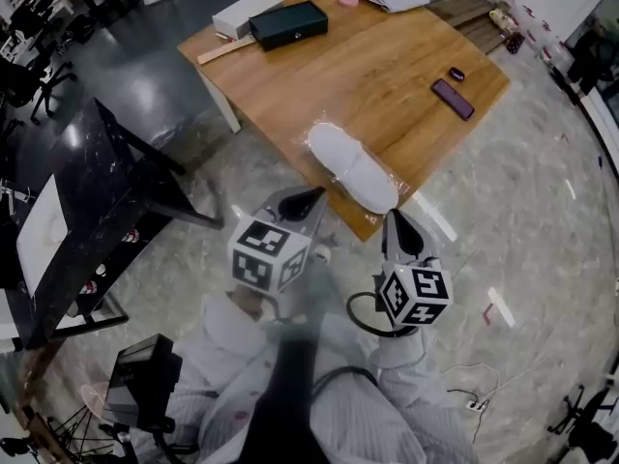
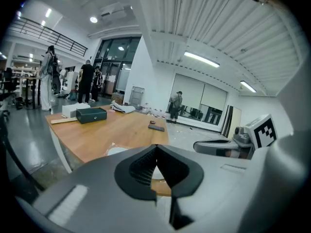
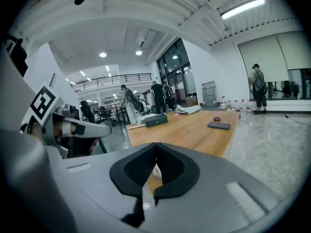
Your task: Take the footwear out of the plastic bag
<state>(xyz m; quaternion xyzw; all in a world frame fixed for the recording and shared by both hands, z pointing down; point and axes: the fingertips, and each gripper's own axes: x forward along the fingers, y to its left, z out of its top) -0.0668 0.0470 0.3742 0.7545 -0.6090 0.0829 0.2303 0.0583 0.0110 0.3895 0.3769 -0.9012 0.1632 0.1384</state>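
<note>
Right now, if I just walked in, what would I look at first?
The white slippers in a clear plastic bag at the near corner of the wooden table. Just in front, the left tongs and right tongs point toward them, both shut and empty. A black box sits farther back.

The footwear (image 1: 350, 165) is enclosed in the plastic bag (image 1: 395, 184), which is laid at the table's (image 1: 387, 75) near edge. 2 boxes (image 1: 288, 24) are set at the far left corner, and a phone (image 1: 452, 99) near the right edge. The left gripper (image 1: 314, 197) and the right gripper (image 1: 397, 219) are held side by side before the near corner.
</note>
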